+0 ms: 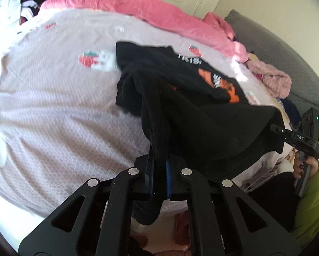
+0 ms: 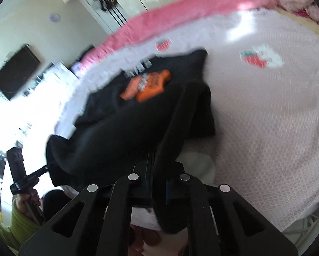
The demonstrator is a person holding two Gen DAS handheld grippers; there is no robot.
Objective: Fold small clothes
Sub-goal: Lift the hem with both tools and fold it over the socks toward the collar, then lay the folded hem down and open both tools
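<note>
A small black shirt (image 1: 202, 111) with an orange print and white letters lies partly on the bed, its near edge lifted. My left gripper (image 1: 159, 149) is shut on one near corner of it. My right gripper (image 2: 157, 153) is shut on the other near corner, with cloth draped over its fingers. The shirt also shows in the right wrist view (image 2: 121, 117), stretched between both grippers. The right gripper shows in the left wrist view (image 1: 287, 134) at the right edge. The left gripper shows in the right wrist view (image 2: 42, 170) at the lower left.
The bed has a pale pink sheet (image 1: 63, 106) with strawberry prints. A bright pink blanket (image 1: 159, 10) is bunched along the far side. Loose clothes (image 1: 274, 76) are piled at the right by a grey headboard (image 1: 287, 53). A wall television (image 2: 16, 72) and cupboards stand behind.
</note>
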